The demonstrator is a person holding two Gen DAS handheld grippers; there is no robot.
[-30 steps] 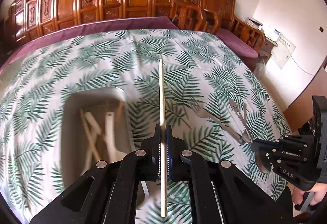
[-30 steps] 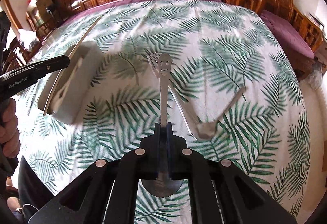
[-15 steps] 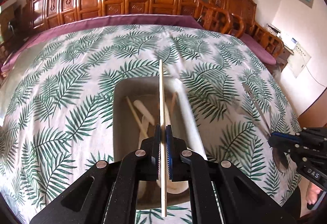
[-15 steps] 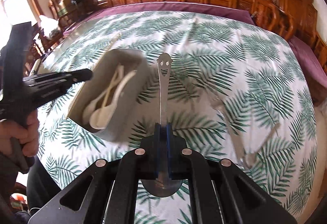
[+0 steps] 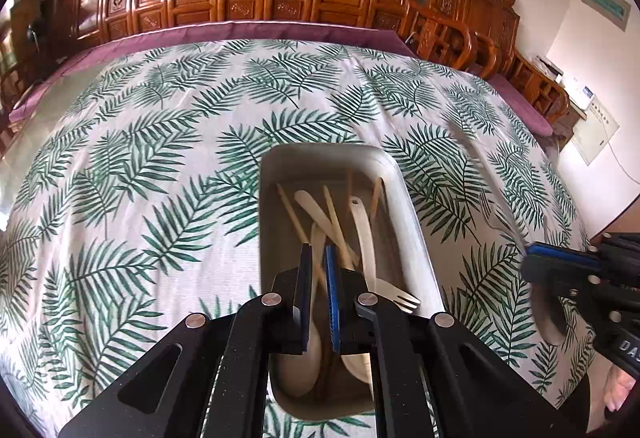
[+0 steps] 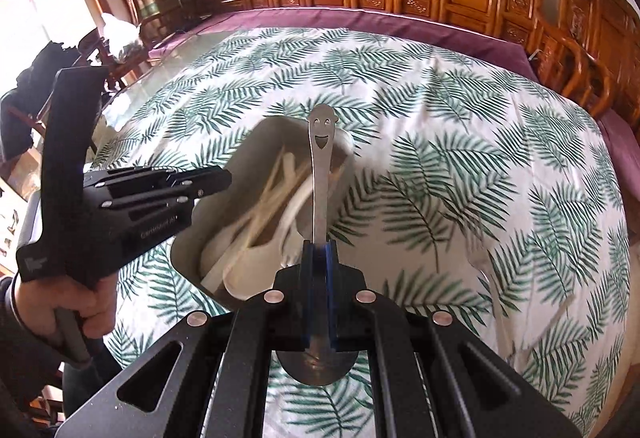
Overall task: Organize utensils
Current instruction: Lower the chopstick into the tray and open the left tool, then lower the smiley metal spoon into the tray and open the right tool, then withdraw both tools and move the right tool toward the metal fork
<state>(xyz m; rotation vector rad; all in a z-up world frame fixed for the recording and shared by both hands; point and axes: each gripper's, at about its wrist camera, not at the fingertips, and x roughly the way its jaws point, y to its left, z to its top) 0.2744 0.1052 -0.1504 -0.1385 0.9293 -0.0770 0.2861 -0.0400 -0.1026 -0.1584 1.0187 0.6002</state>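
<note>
Left gripper (image 5: 318,258): jaws slightly parted, nothing between them, above the tray (image 5: 404,190); bare leaf-print cloth (image 5: 140,158) wide to its left. Tray's chopsticks (image 5: 298,224) and pale spoons (image 5: 364,234) lie lengthwise. Right gripper (image 6: 319,252): clamped on a metal spoon (image 6: 320,166), handle pointing away, bowl underneath, over the tray's right rim.

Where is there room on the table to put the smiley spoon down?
Bare leafy tablecloth stretches left of the white tray, and also between its far rim and the purple edge. The tray itself is crowded with utensils. On its right, the right gripper holding the smiley spoon takes up room.
</note>
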